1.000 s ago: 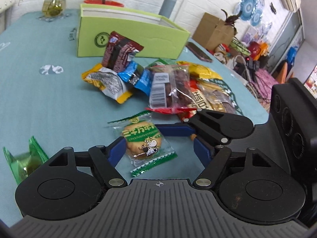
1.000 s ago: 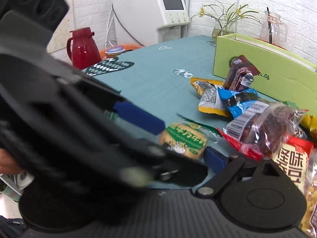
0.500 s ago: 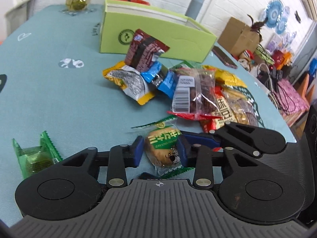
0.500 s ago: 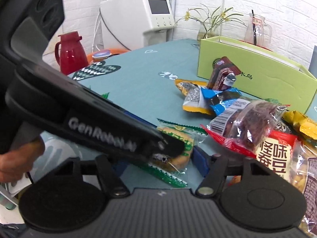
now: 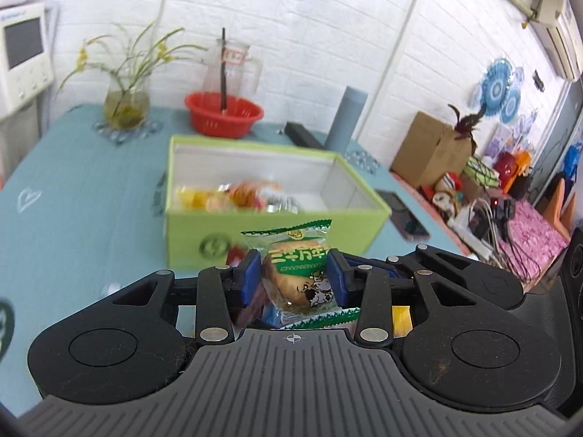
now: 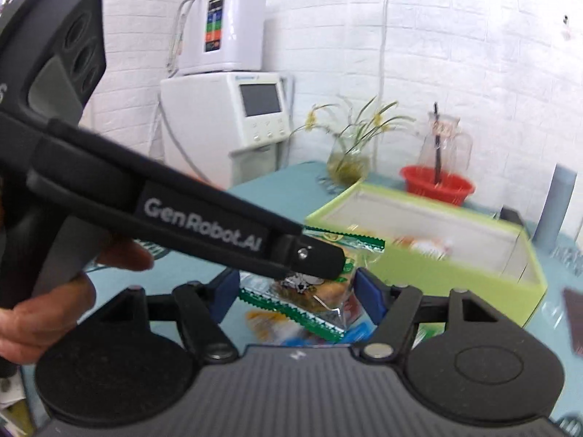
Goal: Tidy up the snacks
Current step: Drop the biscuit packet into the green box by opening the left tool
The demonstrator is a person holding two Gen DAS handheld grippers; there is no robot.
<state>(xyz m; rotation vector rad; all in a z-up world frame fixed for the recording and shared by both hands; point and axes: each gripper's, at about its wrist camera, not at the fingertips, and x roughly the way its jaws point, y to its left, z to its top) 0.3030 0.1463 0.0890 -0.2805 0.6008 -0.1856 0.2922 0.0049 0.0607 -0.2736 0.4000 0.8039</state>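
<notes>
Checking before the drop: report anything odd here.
Odd: one biscuit packet is held up between the pads of both the left claw and the right claw at once, both claws' jaws opening, short of the green box. Nothing looks spilled or torn.

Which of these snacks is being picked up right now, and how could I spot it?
Start at the open lime-green box on the teal table. In front of it, lifted off the table, the left gripper and right gripper both pinch one clear packet as their jaws ease open slightly. Unlike the snacks in the box, it holds a single round golden cake under a green label with a cartoon cow.
</notes>
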